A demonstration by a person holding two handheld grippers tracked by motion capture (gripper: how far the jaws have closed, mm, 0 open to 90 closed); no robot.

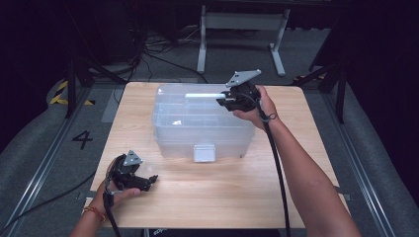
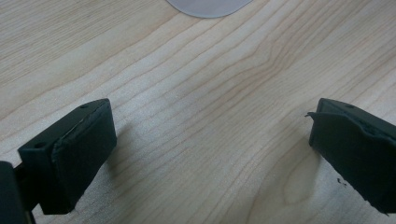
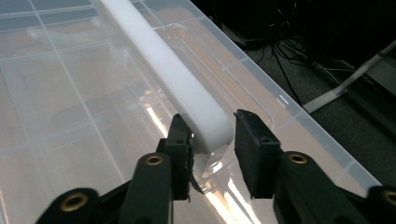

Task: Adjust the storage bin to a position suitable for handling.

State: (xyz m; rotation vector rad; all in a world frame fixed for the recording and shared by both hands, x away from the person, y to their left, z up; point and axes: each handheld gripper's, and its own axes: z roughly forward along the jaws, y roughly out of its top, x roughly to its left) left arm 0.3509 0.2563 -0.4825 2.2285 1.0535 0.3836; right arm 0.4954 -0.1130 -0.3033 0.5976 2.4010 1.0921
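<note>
1. Your left gripper sits at the lower left of the high view on the pale wooden table, jaws spread wide with nothing between them.
2. Your right gripper straddles the end of the white plastic bar handle, its left pad touching and a narrow gap remaining at the right pad.
3. That handle lies atop the clear plastic compartment box, centre frame.

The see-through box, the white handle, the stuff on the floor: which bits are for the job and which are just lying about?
For the job:
- clear box
- white handle, with the right gripper around its end
- front latch

Just lying about:
- left gripper, open over bare table
- floor cables
- metal stand
</note>
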